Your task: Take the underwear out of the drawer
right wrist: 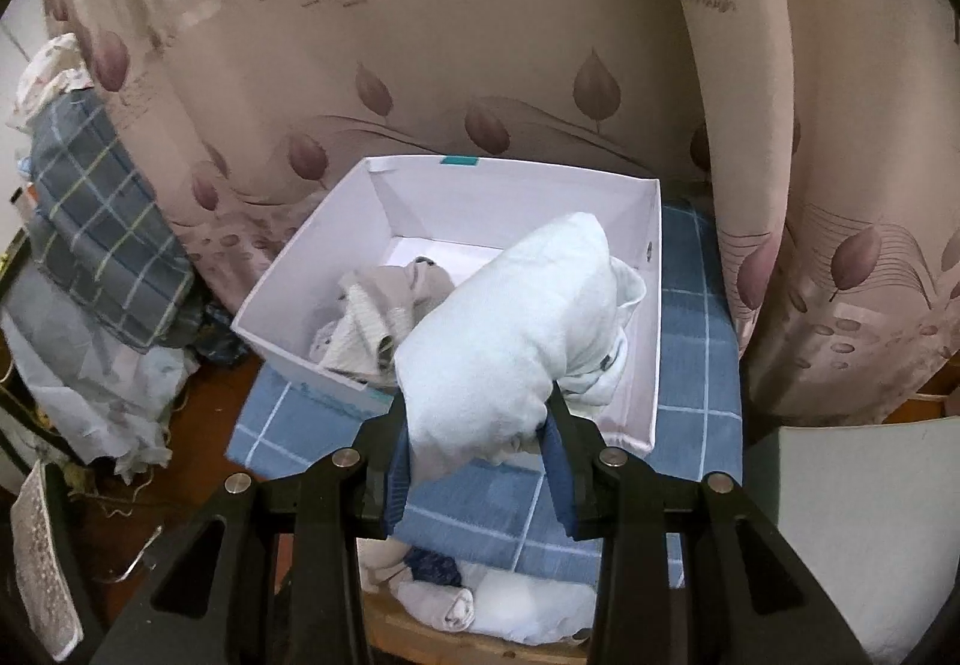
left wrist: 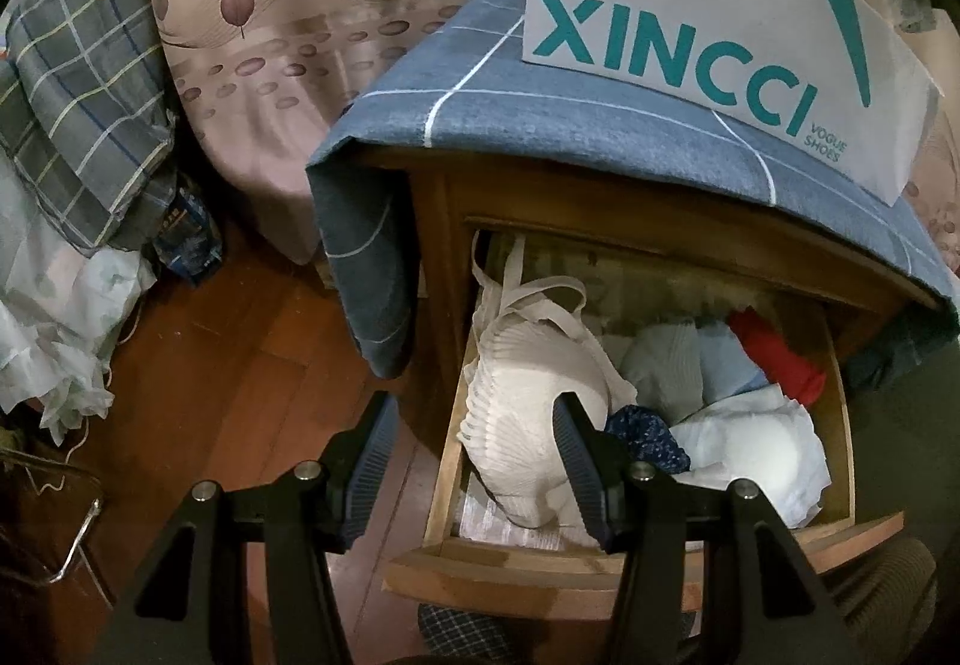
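A leaf-printed curtain (right wrist: 480, 65) hangs behind a wooden nightstand (left wrist: 444, 221) draped in a blue checked cloth (left wrist: 600, 125), with a wood floor (left wrist: 228, 353) to its side. On the cloth stands an open white shoe box (right wrist: 300, 299), already holding a few crumpled pale garments (right wrist: 384, 305). Below, the nightstand's drawer (left wrist: 540, 563) is pulled out and packed with underwear (left wrist: 528, 425): a white bra at the left, rolled white, light blue and red pieces at the back, a navy dotted piece and a white padded piece toward the front. The right gripper (right wrist: 480, 461) has its fingers clamped on a bundle of white underwear (right wrist: 510, 341), which bulges up and forward from between them and hangs over the near edge of the box. The left gripper (left wrist: 474, 461) hovers at the drawer's left front corner, fingers apart and gripping nothing; one finger is over the floor, the other in front of the bra.
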Demonstrator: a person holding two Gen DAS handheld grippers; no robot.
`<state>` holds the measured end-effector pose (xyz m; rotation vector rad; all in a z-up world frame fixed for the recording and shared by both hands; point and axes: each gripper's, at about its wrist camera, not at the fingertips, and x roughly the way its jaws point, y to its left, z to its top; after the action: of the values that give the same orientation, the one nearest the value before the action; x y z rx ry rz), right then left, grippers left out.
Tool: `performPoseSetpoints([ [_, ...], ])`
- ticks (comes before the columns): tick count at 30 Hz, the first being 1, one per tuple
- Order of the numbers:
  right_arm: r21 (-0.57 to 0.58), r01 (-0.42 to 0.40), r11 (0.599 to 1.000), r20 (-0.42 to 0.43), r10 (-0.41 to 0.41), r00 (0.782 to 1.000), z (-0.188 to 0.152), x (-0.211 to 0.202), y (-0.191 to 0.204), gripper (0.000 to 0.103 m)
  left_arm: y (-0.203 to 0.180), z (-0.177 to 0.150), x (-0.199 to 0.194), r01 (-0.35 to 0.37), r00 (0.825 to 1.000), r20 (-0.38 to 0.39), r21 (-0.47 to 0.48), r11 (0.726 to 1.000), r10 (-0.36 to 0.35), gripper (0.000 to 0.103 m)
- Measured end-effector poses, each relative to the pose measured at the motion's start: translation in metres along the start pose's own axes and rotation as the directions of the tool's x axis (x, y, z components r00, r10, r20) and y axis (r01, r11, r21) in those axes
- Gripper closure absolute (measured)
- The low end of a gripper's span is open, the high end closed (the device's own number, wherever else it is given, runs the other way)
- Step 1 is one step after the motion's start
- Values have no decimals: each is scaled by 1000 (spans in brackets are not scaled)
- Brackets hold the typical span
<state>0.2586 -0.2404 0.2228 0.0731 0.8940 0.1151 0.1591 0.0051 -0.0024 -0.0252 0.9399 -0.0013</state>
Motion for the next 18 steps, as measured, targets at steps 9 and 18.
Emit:
performPoseSetpoints([
  [9, 4, 40, 999, -80, -39, 996, 24, 47, -1, 67, 11, 2, 2, 38, 999, -3, -64, 997, -38, 48],
  [18, 19, 84, 996, -167, -80, 983, 26, 92, -1, 63, 15, 2, 3, 53, 999, -4, -84, 995, -53, 48],
])
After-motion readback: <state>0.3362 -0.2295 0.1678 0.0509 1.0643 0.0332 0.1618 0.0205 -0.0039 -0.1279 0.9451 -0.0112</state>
